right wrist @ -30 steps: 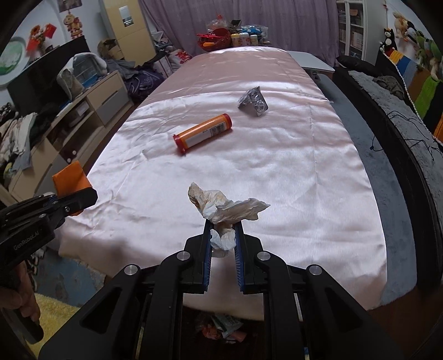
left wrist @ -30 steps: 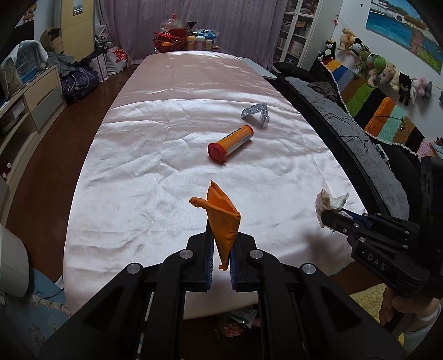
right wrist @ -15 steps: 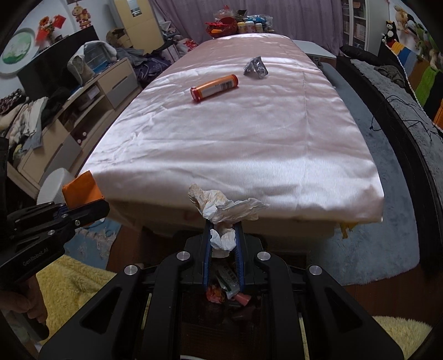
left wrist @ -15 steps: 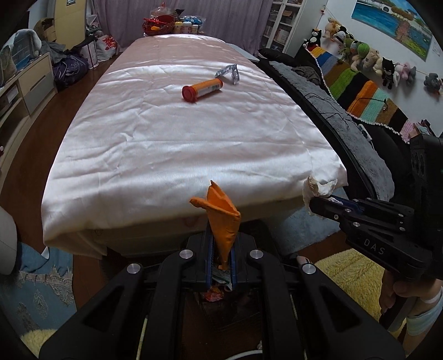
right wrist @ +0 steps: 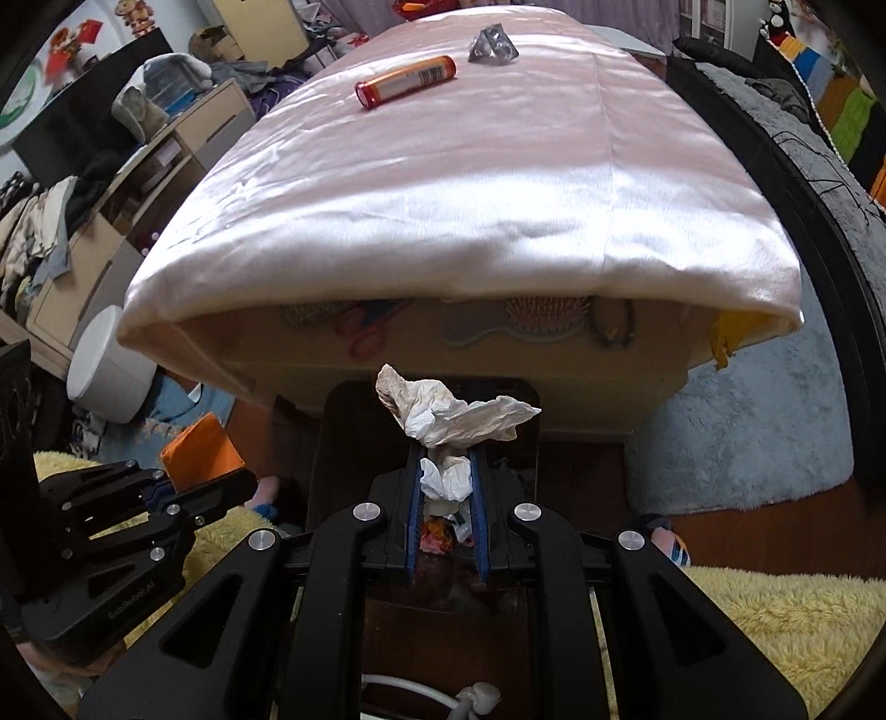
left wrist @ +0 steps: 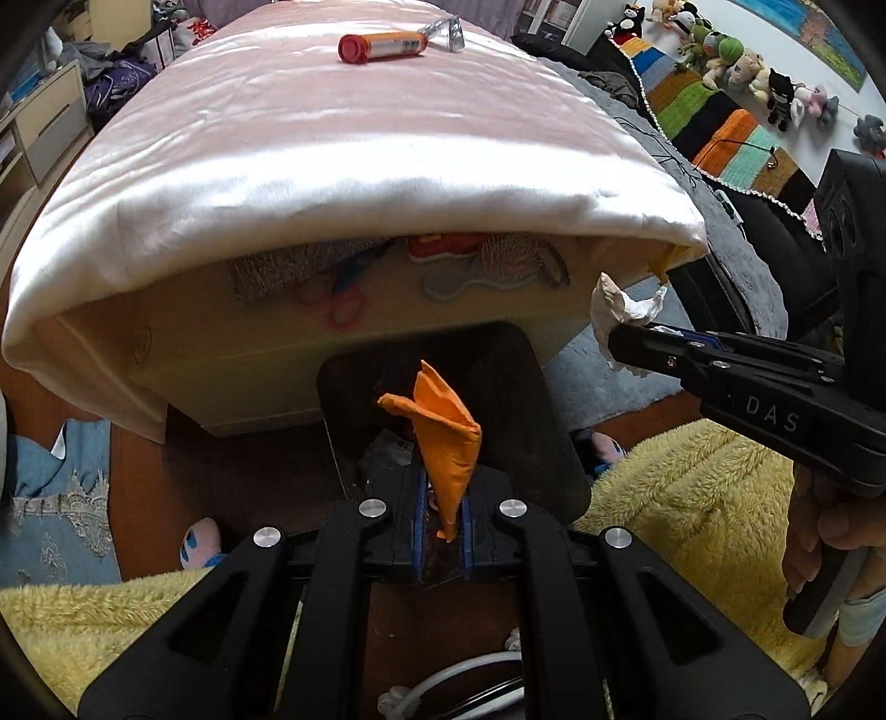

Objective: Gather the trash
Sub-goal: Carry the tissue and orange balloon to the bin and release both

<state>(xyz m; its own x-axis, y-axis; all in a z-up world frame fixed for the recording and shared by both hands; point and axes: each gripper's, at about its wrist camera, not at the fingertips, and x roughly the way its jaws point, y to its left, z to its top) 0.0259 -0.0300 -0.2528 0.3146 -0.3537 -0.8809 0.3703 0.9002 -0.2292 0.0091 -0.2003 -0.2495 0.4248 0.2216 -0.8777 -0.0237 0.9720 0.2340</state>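
Spreading across most of both views, the table [left wrist: 343, 166] under its pale satin cloth [right wrist: 470, 210] is the biggest thing here, and two pieces of trash lie far back on it: an orange tube [right wrist: 407, 81] with a red cap, and just beyond it a crumpled foil wrapper [right wrist: 493, 45]. The tube looks rigid and light, smooth and round, so I judge it would roll on the slick cloth; a hold across the middle of its barrel seems safest. The foil looks thin and springy, best pinched at a raised fold

Below the table's near edge sits a dark bin [left wrist: 515, 376] on the floor, with some wrappers already visible inside. Both grippers are aimed down over it

The right gripper [right wrist: 446, 487] is clamped on a crumpled tissue [right wrist: 454, 415], which bulges above the pads; in the left view the same wad [left wrist: 623, 310] sticks out from its tips. It looks soft, nearly weightless and easily torn, likely to cling to the pads on release, so a wide opening may be needed

The left gripper [left wrist: 446, 504] is closed on an orange paper scrap [left wrist: 443, 437], a folded, pointed piece held by its lower end. It seems light and a little stiffer than the tissue, keeping its shape upright, and should drop freely once the jaws part
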